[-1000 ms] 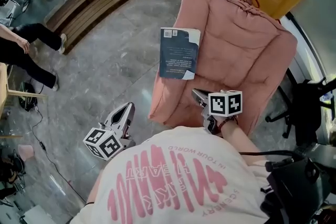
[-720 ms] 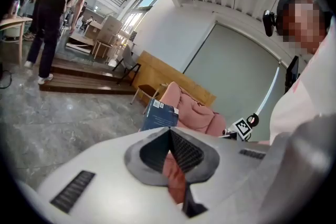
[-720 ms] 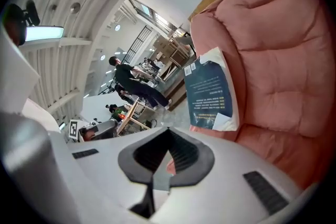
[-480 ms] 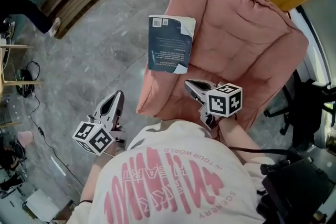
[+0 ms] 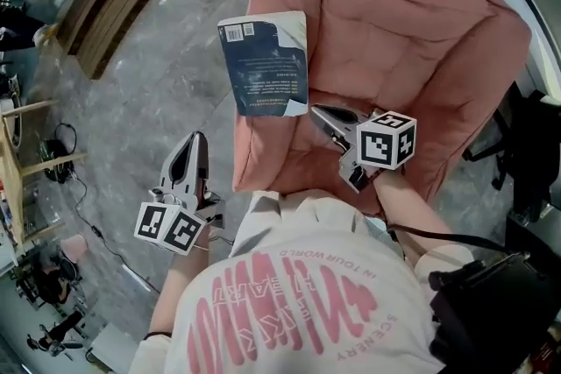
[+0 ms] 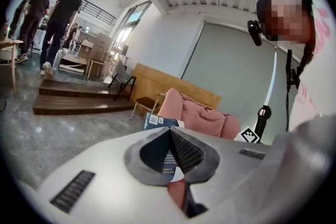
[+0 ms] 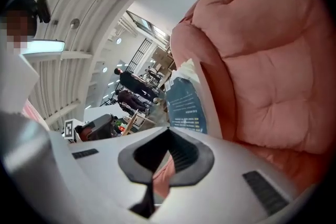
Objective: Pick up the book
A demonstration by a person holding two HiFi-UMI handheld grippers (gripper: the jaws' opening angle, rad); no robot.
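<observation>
Shirt (image 5: 289, 302): white with pink print, closest to the camera, fills the bottom of the head view.
Left cube (image 5: 171, 228): square black-and-white markers, at the rear of the left tongs, just beside the shirt.
Left gripper (image 5: 196, 141): clenched, jaws pressed together with nothing between them; held over the floor to the left of the armchair, aimed toward the book but well apart from it.
Right cube (image 5: 386, 138): same markers, above the front edge of the seat.
Right gripper (image 5: 318, 111): clenched as well, and empty; hovers over the front of the seat, tips just beside the near right corner of the book, contact impossible to tell.
Book (image 5: 263, 64): dark blue, back cover up, barcode at the far left corner; lies flat on the armrest at the left of the head view, left part hanging out over the floor, near right corner curled up white.
Armchair (image 5: 394, 31): pink, padded and tufted, seat and backrest bare.
Floor (image 5: 149, 83): grey polished stone.
Steps (image 5: 96, 13): dark wood, beyond the floor at the upper left.
People (image 6: 63, 8): two in dark clothes, standing far off past the steps, seen in the left gripper view.
</observation>
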